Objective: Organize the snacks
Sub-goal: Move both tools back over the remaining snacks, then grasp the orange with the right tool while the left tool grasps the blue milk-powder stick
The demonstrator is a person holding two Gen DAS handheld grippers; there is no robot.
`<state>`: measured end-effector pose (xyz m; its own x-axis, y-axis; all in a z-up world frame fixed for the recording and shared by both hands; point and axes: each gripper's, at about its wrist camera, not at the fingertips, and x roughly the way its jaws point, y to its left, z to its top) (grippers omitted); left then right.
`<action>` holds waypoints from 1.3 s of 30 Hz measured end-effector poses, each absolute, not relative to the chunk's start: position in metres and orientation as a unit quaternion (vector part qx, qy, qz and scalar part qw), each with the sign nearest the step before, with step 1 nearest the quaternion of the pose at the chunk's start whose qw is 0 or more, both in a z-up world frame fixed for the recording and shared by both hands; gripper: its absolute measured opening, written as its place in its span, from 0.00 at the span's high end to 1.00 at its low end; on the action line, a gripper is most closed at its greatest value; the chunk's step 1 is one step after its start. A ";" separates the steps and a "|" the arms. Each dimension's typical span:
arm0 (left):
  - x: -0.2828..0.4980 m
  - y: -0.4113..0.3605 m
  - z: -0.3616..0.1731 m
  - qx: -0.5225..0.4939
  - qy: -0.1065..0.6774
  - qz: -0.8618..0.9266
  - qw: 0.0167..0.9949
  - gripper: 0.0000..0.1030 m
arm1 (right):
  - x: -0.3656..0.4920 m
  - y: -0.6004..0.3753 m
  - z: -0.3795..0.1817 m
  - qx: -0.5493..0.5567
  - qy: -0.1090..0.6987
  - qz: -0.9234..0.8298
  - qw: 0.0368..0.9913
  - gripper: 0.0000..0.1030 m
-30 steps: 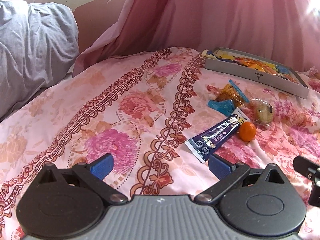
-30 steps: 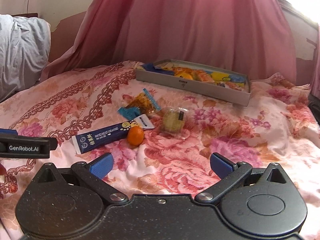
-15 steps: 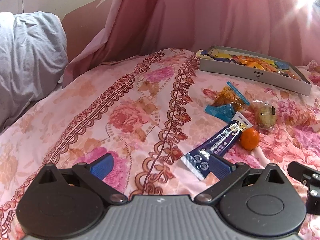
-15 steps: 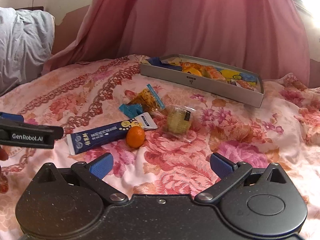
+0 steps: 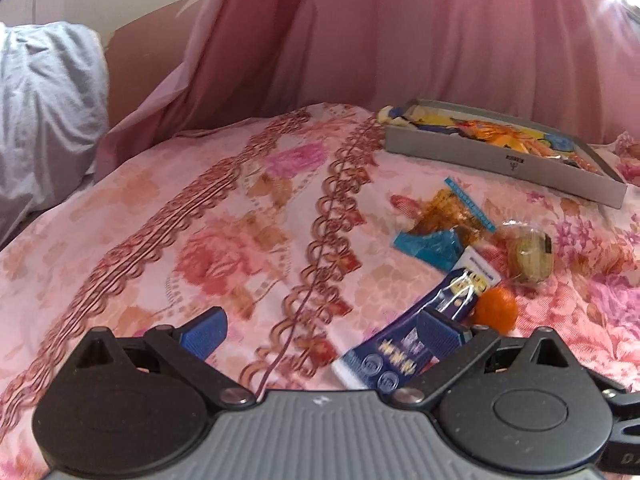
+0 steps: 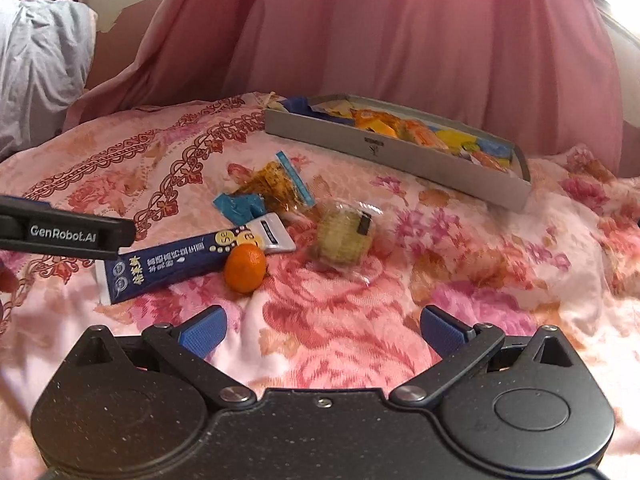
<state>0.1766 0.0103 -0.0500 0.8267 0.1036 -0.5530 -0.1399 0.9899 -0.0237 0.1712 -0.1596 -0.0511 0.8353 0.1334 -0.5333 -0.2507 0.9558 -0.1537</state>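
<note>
While both tools were held low over the floral bedspread [image 6: 460, 248], the left gripper [image 5: 320, 330] was seen with its jaws spread wide and empty, its right fingertip [image 5: 438, 332] overlapping the dark blue snack bar [image 6: 188, 260]. The right gripper [image 6: 320, 326] was likewise parted, nothing between its pads. A small orange [image 6: 245, 268] was found touching the bar, with a teal wrapper [image 6: 240, 206], an orange snack packet [image 6: 276, 184] and a clear-wrapped cake [image 6: 346, 232] near. Farther back, a grey tray [image 6: 400, 156] was filled with snacks.
</note>
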 end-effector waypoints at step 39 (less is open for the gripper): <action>0.201 0.008 -0.068 0.031 0.303 -0.101 0.947 0.08 | 0.227 -0.143 -0.053 -0.156 0.292 0.217 0.918 0.65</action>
